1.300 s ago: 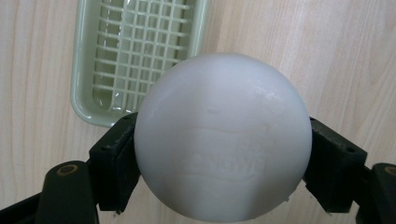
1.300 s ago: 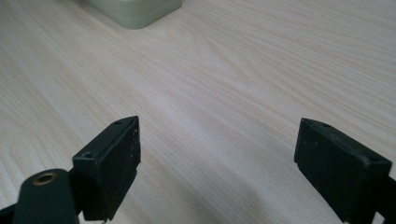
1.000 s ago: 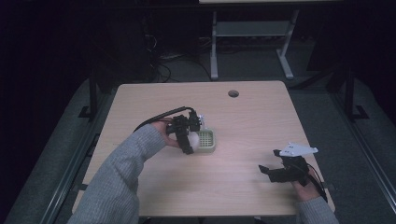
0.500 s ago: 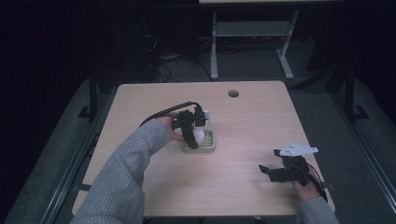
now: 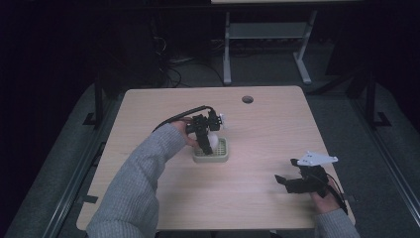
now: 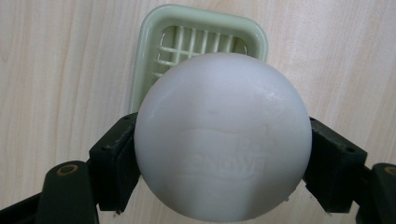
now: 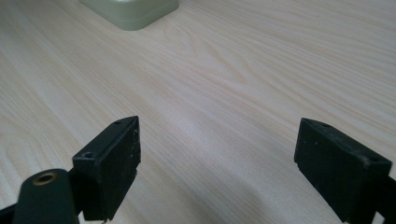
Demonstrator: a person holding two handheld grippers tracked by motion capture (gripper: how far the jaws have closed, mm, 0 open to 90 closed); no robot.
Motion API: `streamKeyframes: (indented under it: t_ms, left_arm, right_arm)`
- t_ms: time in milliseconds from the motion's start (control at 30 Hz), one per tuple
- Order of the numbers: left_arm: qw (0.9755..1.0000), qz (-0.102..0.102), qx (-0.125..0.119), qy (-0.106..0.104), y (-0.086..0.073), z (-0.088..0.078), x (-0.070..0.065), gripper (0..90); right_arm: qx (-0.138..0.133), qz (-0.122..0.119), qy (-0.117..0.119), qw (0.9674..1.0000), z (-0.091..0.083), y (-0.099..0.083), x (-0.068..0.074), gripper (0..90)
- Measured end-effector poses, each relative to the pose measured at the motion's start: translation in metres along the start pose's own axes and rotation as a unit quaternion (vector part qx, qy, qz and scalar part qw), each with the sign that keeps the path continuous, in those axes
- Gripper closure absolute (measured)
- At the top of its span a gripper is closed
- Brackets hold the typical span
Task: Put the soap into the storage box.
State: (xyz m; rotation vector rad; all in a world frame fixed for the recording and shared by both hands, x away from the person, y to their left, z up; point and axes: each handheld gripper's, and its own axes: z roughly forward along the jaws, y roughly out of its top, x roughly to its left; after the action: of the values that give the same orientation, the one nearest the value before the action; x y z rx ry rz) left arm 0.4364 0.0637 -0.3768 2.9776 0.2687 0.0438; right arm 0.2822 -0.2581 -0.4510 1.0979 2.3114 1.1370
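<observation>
From the high view, seen: a light wood tabletop [image 5: 257,198] with a round cable hole [image 5: 247,99] toward 12 o'clock; near the centre, a pale green slotted soap dish [image 5: 212,152]; directly above the dish, a white rounded soap bar [image 5: 213,141], clenched in the left gripper [image 5: 207,141], reached in from 7 o'clock on a grey sleeve [image 5: 138,183]; black cable [image 5: 178,116] arcing off toward 10 o'clock. At 4 o'clock near the table edge, the right gripper [image 5: 289,181], low over bare wood, grey three-cornered plate [image 5: 314,158] on top, well apart from the dish. From the left gripper view: soap bar [image 6: 223,136] gripped on both sides by the black jaws, embossed lettering on its face too faint to read; green dish [image 6: 149,60] behind it at 12 o'clock, ribbed floor partly hidden by the bar. From the right gripper view: jaws spread wide and holding nothing, wood grain between them; a corner of the green dish [image 7: 133,11] at 11 o'clock.
</observation>
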Motion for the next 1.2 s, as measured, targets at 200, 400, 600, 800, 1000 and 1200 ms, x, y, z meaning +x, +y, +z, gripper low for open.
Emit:
streamKeyframes:
  t_ms: [200, 400, 600, 800, 1000, 1200]
  left_arm:
    - [0.9999, 0.000, 0.010, 0.002, 0.001, 0.009, 0.006, 22.1]
    - [0.9999, -0.004, 0.013, -0.005, 0.003, 0.015, 0.008, 22.1]
    - [0.9999, -0.003, 0.013, -0.007, 0.005, 0.018, 0.009, 22.1]
    - [0.9998, -0.002, 0.018, -0.010, 0.007, 0.022, 0.011, 22.1]
    - [0.9997, -0.003, 0.020, -0.010, 0.006, 0.025, 0.013, 22.1]
    - [0.9997, -0.001, 0.022, -0.013, 0.007, 0.027, 0.013, 22.1]
  right_arm:
    - [0.000, 0.002, -0.001, 1.0000, 0.000, 0.000, 0.000, 14.0]
    - [-0.001, 0.001, -0.001, 1.0000, -0.001, 0.000, 0.000, 14.0]
    - [0.000, 0.001, -0.001, 1.0000, -0.001, 0.000, 0.000, 14.0]
    - [-0.001, 0.000, -0.001, 1.0000, -0.001, 0.000, 0.000, 14.0]
    - [-0.002, -0.002, -0.001, 1.0000, -0.001, 0.000, 0.000, 14.0]
    - [-0.001, -0.003, 0.000, 1.0000, -0.001, 0.000, 0.000, 14.0]
